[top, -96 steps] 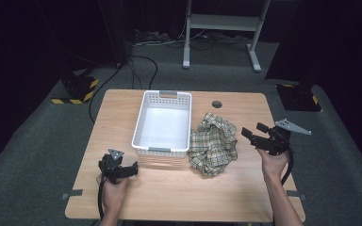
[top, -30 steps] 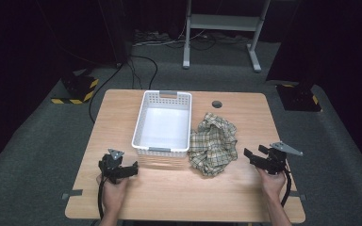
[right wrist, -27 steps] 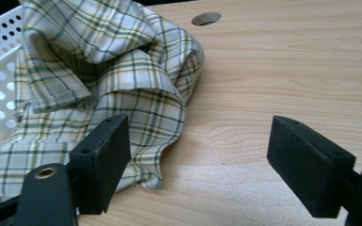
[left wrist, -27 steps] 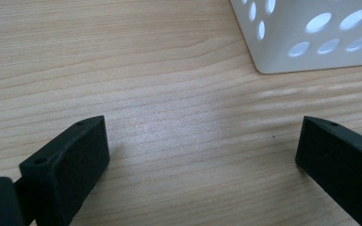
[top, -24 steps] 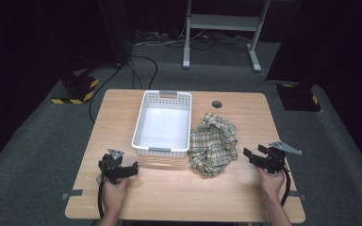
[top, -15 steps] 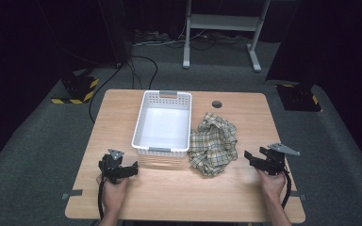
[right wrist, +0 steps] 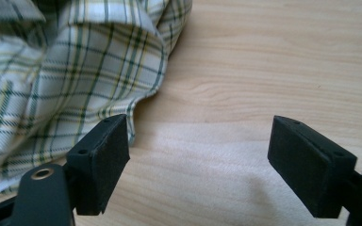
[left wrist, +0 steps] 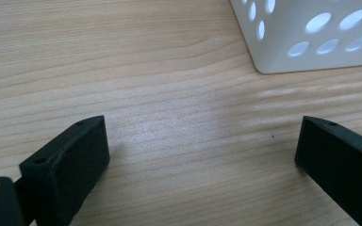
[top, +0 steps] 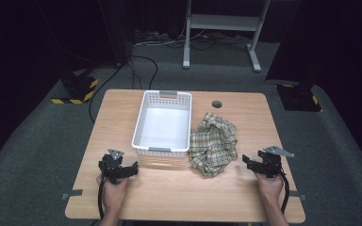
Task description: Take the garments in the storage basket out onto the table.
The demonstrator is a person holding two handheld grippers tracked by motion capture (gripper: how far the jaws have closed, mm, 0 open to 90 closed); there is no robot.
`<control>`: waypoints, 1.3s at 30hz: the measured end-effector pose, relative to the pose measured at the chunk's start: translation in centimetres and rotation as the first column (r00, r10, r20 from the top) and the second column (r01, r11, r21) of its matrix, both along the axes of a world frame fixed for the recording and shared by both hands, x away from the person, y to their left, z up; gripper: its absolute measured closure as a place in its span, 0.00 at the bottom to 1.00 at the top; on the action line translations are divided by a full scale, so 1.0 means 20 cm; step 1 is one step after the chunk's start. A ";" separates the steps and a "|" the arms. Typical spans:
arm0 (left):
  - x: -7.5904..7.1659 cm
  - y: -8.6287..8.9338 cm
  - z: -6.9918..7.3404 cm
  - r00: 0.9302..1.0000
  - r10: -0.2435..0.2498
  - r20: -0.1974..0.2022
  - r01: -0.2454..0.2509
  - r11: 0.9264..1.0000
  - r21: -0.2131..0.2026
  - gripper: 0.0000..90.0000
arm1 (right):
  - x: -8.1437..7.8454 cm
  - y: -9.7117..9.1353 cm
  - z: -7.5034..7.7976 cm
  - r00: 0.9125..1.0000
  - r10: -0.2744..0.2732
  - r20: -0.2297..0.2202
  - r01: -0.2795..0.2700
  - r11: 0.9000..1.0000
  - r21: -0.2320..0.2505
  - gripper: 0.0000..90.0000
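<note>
Right gripper [top: 253,165] down lower and closer to the cloth [top: 213,149] than a few seconds back, jaws spread wide with nothing between them, cloth edge just off the left jaw. Looks like lining up for a grab on that edge. Left gripper [top: 126,169] parked, jaws wide and empty, basket [top: 146,123] corner just ahead.
</note>
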State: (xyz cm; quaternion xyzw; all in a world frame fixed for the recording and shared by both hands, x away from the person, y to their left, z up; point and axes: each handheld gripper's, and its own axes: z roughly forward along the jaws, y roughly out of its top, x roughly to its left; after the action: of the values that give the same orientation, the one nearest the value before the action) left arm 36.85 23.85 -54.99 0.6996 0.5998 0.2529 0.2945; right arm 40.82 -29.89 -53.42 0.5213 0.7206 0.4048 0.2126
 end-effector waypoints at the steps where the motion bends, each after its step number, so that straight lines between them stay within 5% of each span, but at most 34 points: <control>1: 0.00 0.00 0.00 1.000 0.000 0.000 0.000 1.000 0.000 0.04 | 0.00 0.01 0.00 1.000 0.002 -0.005 -0.002 1.000 -0.009 0.23; 17: 0.00 0.00 0.00 1.000 -0.001 0.000 0.001 1.000 0.000 0.04 | 0.01 0.06 -0.05 0.999 0.019 -0.030 -0.020 0.999 -0.034 0.21; 19: 0.00 0.00 0.00 1.000 -0.001 0.000 0.001 1.000 0.000 0.04 | 0.03 0.08 -0.06 0.998 0.021 -0.067 -0.026 0.998 -0.063 0.20; 22: 0.00 0.00 0.00 1.000 -0.001 0.000 0.001 1.000 0.000 0.04 | 0.02 0.13 -0.06 0.999 0.015 -0.046 -0.023 0.987 -0.162 0.25; 39: 0.00 0.00 0.00 1.000 0.002 0.000 -0.002 1.000 0.001 0.04 | 0.03 0.12 -0.06 0.998 0.023 -0.053 -0.031 0.988 -0.153 0.22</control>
State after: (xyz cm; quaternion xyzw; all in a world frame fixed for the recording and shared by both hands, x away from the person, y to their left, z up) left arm 36.83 23.82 -55.00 0.6993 0.6002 0.2538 0.2939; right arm 41.43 -27.40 -54.60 0.5038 0.7618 0.3374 0.2282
